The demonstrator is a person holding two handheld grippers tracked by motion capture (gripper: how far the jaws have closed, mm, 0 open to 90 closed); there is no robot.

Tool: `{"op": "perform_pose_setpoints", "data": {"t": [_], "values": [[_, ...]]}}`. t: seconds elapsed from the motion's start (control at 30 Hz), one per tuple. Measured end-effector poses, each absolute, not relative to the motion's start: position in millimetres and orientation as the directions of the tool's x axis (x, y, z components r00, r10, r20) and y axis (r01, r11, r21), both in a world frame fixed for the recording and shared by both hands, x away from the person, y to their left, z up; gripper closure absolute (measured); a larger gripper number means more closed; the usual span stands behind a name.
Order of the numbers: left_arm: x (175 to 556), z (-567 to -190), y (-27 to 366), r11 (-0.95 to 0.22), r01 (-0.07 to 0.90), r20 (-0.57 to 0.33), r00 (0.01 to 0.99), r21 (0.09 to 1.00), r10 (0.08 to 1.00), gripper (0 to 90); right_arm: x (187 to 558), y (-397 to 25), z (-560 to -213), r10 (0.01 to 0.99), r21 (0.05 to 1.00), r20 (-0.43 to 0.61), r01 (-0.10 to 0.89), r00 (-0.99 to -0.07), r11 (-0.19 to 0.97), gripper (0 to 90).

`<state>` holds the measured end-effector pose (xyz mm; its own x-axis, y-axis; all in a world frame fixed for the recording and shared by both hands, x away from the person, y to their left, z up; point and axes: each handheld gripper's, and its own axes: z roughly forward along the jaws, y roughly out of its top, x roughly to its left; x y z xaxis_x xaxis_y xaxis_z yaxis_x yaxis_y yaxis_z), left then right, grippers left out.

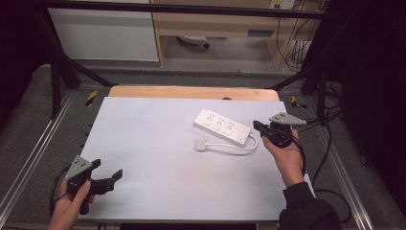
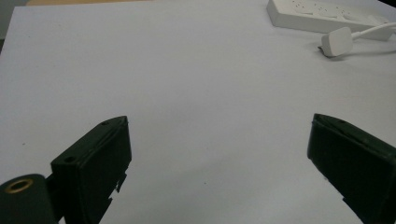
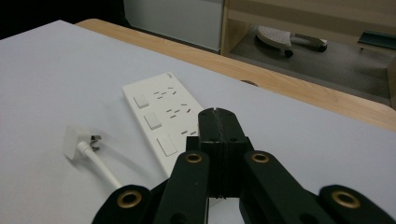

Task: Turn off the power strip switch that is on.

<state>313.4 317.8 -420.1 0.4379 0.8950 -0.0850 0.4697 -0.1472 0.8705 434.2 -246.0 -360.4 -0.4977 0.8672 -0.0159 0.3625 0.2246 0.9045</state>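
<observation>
Holding your left claw [image 1: 106,173] low at the near left corner of the counter [image 1: 158,158], you keep its jaws spread wide over bare white surface, well apart from the work. Farther in and to the right lies the white plug [image 1: 200,145], flat on the counter, its thin white cable [image 1: 235,148] curving back to the near end of the power strip [image 1: 222,126]. Your right claw [image 1: 259,127], jaws pressed together and gripping nothing, hovers just beside that end of the strip. The strip is a long white bar with three sockets and three switches, lying at a slant toward the far edge of the counter. Judge it rigid, light and smooth-sided, likely to slide if pushed; pinch it across its narrow width. The plug should prove small and hard, the cable limp, so take the plug by its body.
</observation>
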Motion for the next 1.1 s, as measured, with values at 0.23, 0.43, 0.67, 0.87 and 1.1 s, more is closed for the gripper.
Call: {"op": "perform_pose_setpoints", "data": {"t": [0.23,0.43,0.67,0.87,1.1], "values": [[314,-420,318,-0.149,0.469,-0.083,0.438,0.87,0.895,6.3,447,-243,-354,0.871,0.905,-0.017,0.363,-0.491,0.222,90.0],[314,-420,318,-0.15,0.469,-0.081,0.438,0.87,0.896,6.3,457,-238,-353,0.869,0.902,-0.021,0.366,-0.495,0.23,90.0],[314,-421,318,-0.149,0.473,-0.083,0.435,0.868,0.897,6.3,467,-230,-352,0.865,0.897,-0.027,0.369,-0.502,0.242,90.0],[314,-421,318,-0.146,0.472,-0.085,0.433,0.869,0.897,6.3,479,-223,-356,0.863,0.89,-0.015,0.387,-0.505,0.242,90.0],[315,-421,318,-0.146,0.473,-0.085,0.433,0.869,0.897,6.3,493,-214,-365,0.862,0.876,-0.011,0.411,-0.507,0.254,90.0]]}}
